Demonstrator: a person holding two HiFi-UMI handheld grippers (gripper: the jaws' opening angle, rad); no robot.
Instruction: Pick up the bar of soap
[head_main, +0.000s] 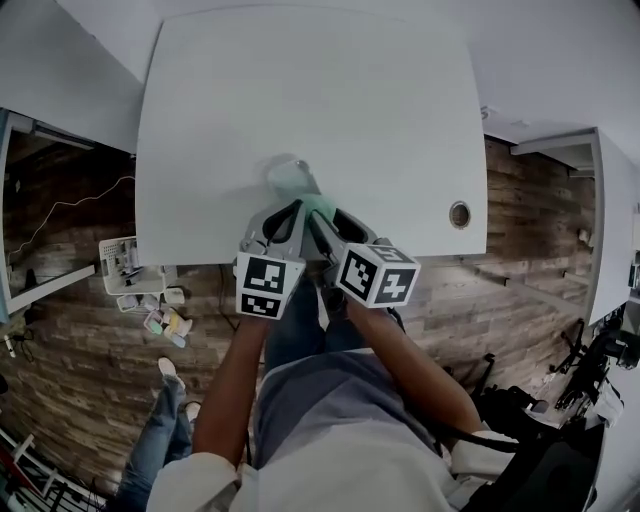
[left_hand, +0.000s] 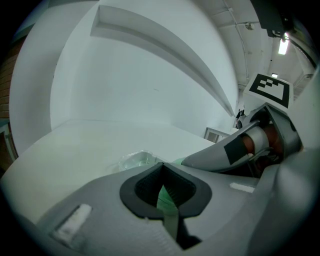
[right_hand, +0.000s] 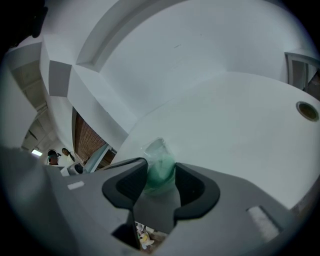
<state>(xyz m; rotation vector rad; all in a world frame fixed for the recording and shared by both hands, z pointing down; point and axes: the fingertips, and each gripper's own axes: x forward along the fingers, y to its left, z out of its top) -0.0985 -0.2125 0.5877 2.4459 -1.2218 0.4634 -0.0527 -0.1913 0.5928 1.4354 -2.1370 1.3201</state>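
My right gripper (right_hand: 160, 169) stood wide open around the pale green bar of soap (right_hand: 159, 174) over the white table (head_main: 300, 90); my left gripper (left_hand: 163, 171) was clamped on it.

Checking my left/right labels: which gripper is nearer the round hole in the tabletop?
Right. The right gripper sits closer to the hole, which lies off to its right; the left gripper is farther left, beyond the right one.

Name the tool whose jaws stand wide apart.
The right tool: its jaws stand apart around the green bar of soap, while the left tool's are closed on a sliver of it.
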